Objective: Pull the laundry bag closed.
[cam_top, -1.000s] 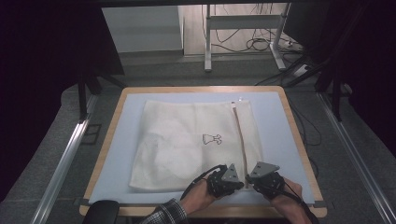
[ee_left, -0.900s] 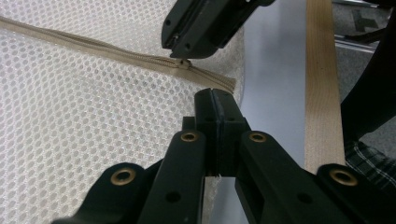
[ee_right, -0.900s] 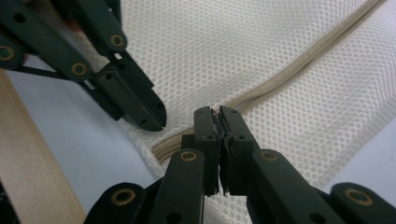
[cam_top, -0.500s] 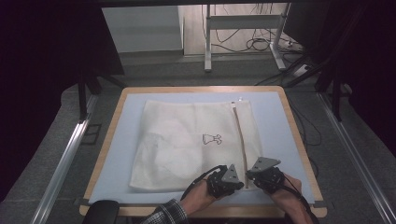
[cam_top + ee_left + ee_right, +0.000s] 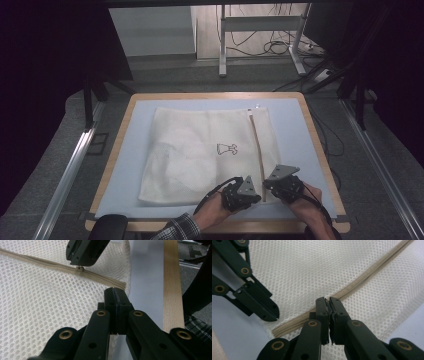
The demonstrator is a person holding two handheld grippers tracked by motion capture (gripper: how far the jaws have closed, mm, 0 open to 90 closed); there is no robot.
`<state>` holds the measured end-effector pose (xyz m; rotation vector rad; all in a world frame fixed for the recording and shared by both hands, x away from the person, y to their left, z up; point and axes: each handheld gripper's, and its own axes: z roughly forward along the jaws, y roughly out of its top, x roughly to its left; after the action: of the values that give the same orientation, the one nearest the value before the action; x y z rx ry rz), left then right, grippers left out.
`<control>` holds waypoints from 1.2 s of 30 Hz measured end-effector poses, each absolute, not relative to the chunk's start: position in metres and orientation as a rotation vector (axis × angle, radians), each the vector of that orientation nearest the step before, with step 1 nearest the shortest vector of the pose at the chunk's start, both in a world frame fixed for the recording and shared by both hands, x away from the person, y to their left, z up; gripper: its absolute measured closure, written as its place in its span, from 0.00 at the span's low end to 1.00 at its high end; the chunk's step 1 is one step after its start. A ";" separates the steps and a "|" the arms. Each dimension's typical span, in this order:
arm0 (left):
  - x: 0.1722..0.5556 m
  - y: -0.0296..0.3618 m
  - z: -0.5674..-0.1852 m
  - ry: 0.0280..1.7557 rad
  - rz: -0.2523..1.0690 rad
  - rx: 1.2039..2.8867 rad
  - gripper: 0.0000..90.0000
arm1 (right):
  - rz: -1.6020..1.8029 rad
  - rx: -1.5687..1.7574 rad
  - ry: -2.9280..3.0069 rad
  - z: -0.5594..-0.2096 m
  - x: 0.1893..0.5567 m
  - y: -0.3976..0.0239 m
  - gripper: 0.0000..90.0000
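Near bench edge: left hand-held gripper (image 5: 248,196) jaws together, pinching the mesh laundry bag's (image 5: 200,150) near corner. Right hand-held gripper (image 5: 274,186) just beside it, jaws clamped on the zipper pull (image 5: 327,300). Tan zipper (image 5: 257,145) runs near-to-far along the bag's right side. Bag lies flat mid-bench (image 5: 295,125); contents can't tell. Floor cables (image 5: 272,47) beyond.

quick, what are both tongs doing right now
Left tongs: closed on the corner of the mesh bag, beside the zipper's end.
Right tongs: closed on the zipper pull on the zipper.
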<state>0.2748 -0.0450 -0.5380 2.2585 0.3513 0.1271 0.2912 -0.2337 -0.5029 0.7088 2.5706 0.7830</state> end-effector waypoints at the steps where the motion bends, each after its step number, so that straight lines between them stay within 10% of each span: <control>1: 0.275 -0.045 -0.538 0.352 0.126 2.259 1.00 | 0.781 0.710 2.569 -0.503 0.292 -0.233 0.95; 36: 0.277 -0.044 -0.538 0.357 0.104 2.256 1.00 | 0.752 0.715 2.540 -0.503 0.317 -0.234 0.95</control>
<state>0.2771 -0.0441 -0.5382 2.2560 0.3567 0.1040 0.3166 -0.2341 -0.5034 0.7149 2.5398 0.7522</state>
